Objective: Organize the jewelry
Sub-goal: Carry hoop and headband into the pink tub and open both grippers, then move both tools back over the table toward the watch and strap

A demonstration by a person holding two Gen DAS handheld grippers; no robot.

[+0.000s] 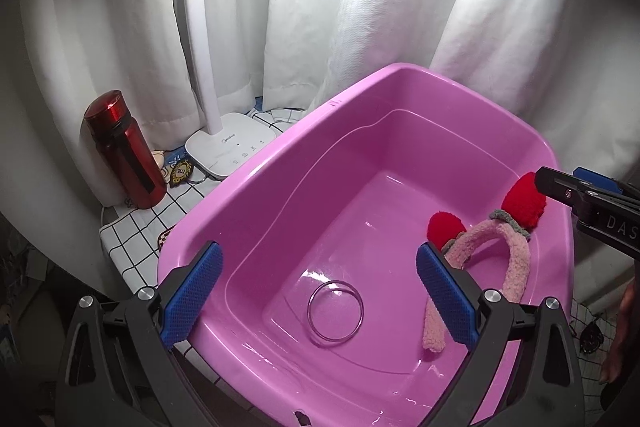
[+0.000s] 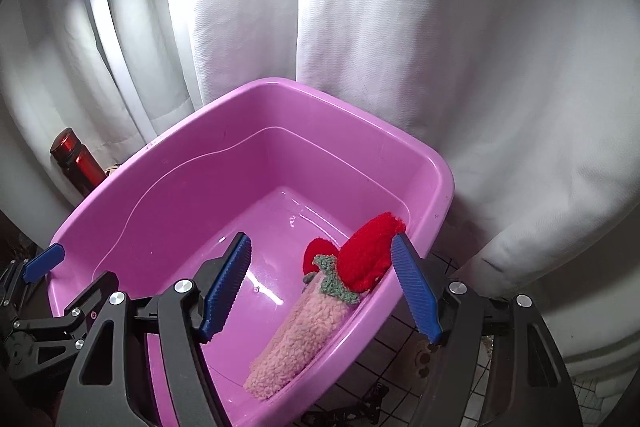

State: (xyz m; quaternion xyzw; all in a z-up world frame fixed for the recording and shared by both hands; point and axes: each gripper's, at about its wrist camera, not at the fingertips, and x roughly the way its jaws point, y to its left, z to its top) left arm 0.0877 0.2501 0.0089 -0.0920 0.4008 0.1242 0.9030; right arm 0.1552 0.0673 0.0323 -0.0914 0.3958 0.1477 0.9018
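A pink plastic tub stands on a checked cloth; it also shows in the right wrist view. Inside lie a clear glass bangle on the floor and a fluffy pink headband with two red plush strawberries against the right wall. The headband and strawberries fill the right wrist view. My left gripper is open and empty above the tub's near rim. My right gripper is open over the headband, not touching it; it shows at the right edge of the left wrist view.
A red metal bottle and a white desk lamp base stand left of the tub on the checked cloth. Small trinkets lie between them. White curtains hang close behind the tub.
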